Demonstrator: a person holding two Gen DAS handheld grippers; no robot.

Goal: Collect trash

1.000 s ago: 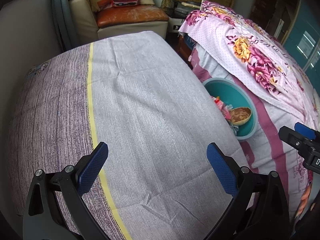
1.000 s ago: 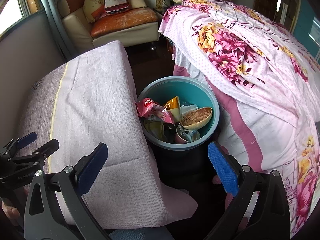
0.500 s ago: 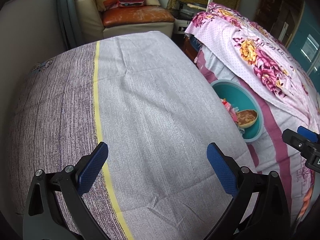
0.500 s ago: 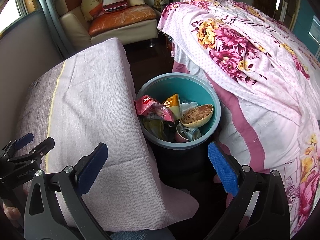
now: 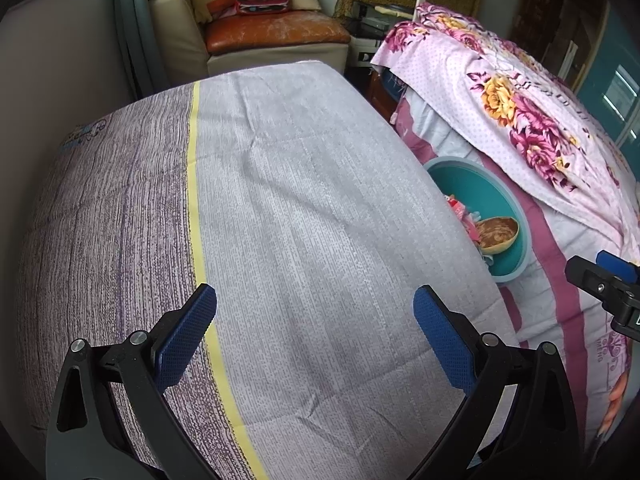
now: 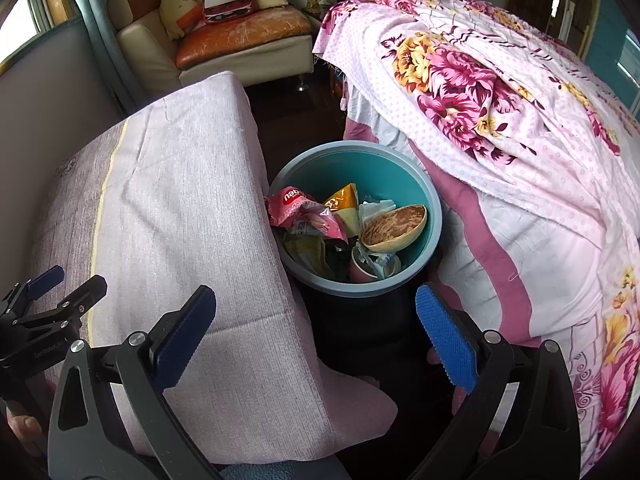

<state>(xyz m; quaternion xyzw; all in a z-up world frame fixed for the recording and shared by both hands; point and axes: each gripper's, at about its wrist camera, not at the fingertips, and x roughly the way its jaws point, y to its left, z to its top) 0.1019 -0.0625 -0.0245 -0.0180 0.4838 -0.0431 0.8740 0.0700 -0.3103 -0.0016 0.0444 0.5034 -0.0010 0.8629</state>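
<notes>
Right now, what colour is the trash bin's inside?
Teal, with a paler blue-grey rim; the trash bin shows best in the right wrist view.

Smooth plastic bin [image 6: 430,204], crinkled glossy wrappers [image 6: 308,212], matt woven cloth [image 5: 320,220].

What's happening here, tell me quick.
A person is collecting trash with a handheld claw in each hand. Both claws are open and empty: the left claw hovers over the cloth-covered table, and the right claw points at the teal bin between the table and the bed. The bin already holds a pink wrapper, a coconut shell and a paper cup.
</notes>
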